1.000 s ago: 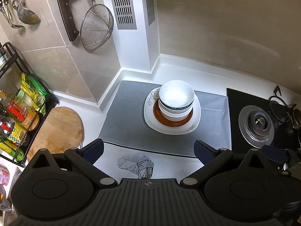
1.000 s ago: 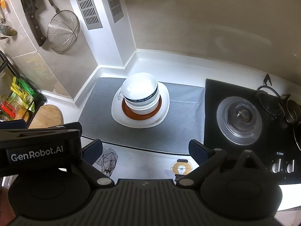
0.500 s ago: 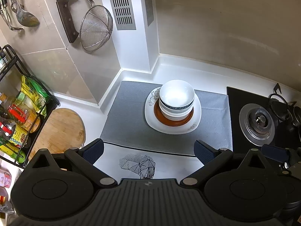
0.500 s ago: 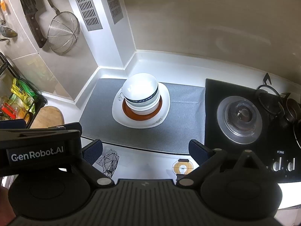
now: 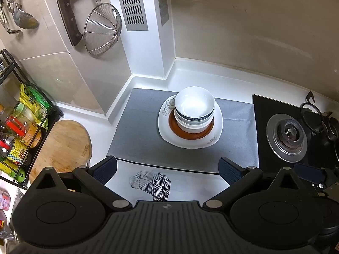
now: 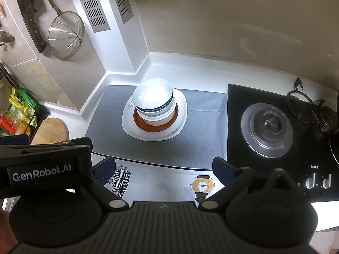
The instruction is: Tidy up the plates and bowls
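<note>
Centre of left wrist view: bowl stack (image 5: 193, 111) nested on brown plate (image 5: 190, 132), on white plate (image 5: 211, 141), all on grey mat (image 5: 137, 139). Left claw (image 5: 167, 167) agape, empty, well short of it.

Right wrist view: same stack upper-centre; right claw (image 6: 164, 167) spread wide, empty. Ceramic prob. heavy, slick, fragile — pinch top bowl's rim.

The brown plate (image 5: 186, 133) shows only as a rim under the stacked bowls (image 5: 194, 108), whose count is unclear. At the right edge of the frame a dark kettle (image 6: 327, 120) is cut off. Jar labels on the rack (image 5: 12, 97) at left are unreadable.
</note>
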{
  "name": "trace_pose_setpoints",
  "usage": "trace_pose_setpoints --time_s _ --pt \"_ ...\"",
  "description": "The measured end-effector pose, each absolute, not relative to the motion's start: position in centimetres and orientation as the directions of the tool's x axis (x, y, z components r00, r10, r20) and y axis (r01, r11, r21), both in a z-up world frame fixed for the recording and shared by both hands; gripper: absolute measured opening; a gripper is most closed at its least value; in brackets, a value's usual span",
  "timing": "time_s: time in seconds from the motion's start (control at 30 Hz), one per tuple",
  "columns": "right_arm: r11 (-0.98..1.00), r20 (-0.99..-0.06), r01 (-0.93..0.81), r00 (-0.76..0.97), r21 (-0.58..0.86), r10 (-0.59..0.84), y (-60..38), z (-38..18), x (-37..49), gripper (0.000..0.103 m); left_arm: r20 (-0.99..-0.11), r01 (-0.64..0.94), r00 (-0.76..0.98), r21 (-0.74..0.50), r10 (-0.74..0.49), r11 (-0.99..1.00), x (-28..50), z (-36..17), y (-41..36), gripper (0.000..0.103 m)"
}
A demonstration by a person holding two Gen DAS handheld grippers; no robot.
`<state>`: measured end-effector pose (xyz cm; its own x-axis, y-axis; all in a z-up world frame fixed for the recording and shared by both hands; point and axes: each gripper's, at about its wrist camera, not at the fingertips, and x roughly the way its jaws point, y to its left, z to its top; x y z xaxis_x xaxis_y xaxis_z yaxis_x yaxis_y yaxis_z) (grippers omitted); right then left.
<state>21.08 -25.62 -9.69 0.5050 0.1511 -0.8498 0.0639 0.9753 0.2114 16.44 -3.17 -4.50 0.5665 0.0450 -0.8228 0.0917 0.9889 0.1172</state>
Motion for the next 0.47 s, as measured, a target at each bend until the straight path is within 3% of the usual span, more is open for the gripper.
trace_pose_setpoints --time_s 0.47 --pt "0.977 -0.853 0.095 0.508 0.193 0.119 -25.31 -9.93 21.1 0.099 -0.825 0.135 0.564 0.11 0.015 0.985 17.08 -4.83 -2.92 0.102"
